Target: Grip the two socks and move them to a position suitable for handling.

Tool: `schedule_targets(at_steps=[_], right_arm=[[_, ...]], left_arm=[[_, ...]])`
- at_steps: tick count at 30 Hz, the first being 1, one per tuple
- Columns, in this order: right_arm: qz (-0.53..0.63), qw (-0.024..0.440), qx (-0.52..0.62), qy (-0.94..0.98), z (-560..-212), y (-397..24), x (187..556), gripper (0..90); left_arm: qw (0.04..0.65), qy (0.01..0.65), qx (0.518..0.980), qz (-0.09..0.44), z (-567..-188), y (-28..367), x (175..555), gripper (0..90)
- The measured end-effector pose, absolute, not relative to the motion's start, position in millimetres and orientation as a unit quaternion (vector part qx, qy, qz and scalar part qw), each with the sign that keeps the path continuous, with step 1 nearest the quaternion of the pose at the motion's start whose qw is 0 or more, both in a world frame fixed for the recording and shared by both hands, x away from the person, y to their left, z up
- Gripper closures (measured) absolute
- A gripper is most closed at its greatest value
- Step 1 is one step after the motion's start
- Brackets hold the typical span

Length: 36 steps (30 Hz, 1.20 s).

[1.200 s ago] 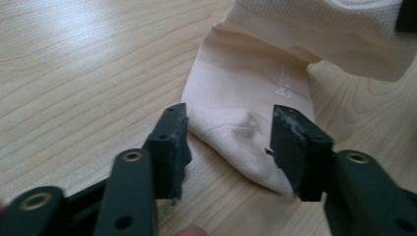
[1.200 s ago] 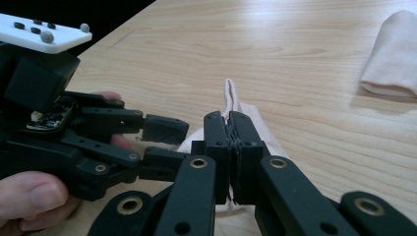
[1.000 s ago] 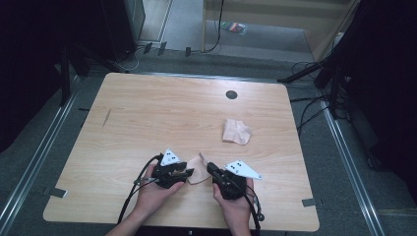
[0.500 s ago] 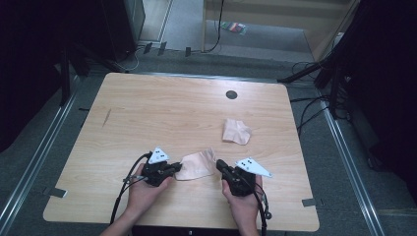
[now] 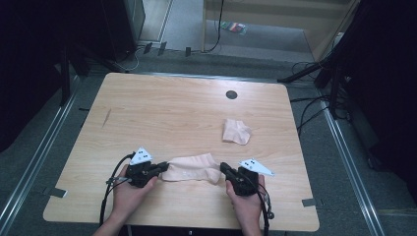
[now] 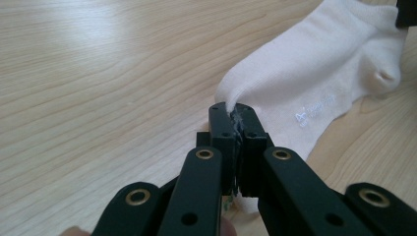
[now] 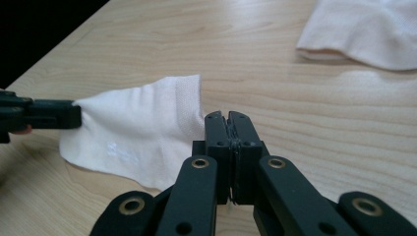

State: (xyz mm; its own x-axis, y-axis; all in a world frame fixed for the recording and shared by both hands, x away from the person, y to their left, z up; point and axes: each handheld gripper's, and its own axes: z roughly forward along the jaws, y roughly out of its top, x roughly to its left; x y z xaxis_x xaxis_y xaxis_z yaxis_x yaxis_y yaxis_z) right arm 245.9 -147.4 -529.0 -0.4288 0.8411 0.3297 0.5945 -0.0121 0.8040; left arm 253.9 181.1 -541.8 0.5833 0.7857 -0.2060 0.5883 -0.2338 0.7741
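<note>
**Sock stretched between both claws**

The left gripper [image 6: 235, 114] is clamped tight on one end of the sock [image 5: 191, 168]; the right gripper [image 7: 232, 120] pinches the opposite end. The sock spans flat between them on the table [image 5: 162, 113]. Spreading looks done; pairing with the second sock [image 5: 236, 131], lying beyond the right gripper, seems left.

The stretched sock [image 5: 191, 168] is pale cream, nearly white close up, with faint white lettering on its side. The second sock [image 5: 236, 132] looks the same cream. The table [image 5: 162, 110] is light, streaky wood grain. Both grippers are black.
</note>
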Motion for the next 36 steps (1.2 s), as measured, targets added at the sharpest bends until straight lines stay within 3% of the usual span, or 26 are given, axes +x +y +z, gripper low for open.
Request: schedule_targets(at_steps=[14, 36], right_arm=[[0.455, 0.109, 0.535, 0.704, -542.6, -143.8, 247.0, 90.0], [0.443, 0.093, 0.525, 0.721, -552.6, -135.6, 248.9, 88.9]], left_arm=[[0.413, 0.450, 0.783, 0.120, -546.3, 200.1, 252.4, 90.0], [0.420, 0.416, 0.799, 0.106, -549.6, 193.0, 244.7, 88.8]])
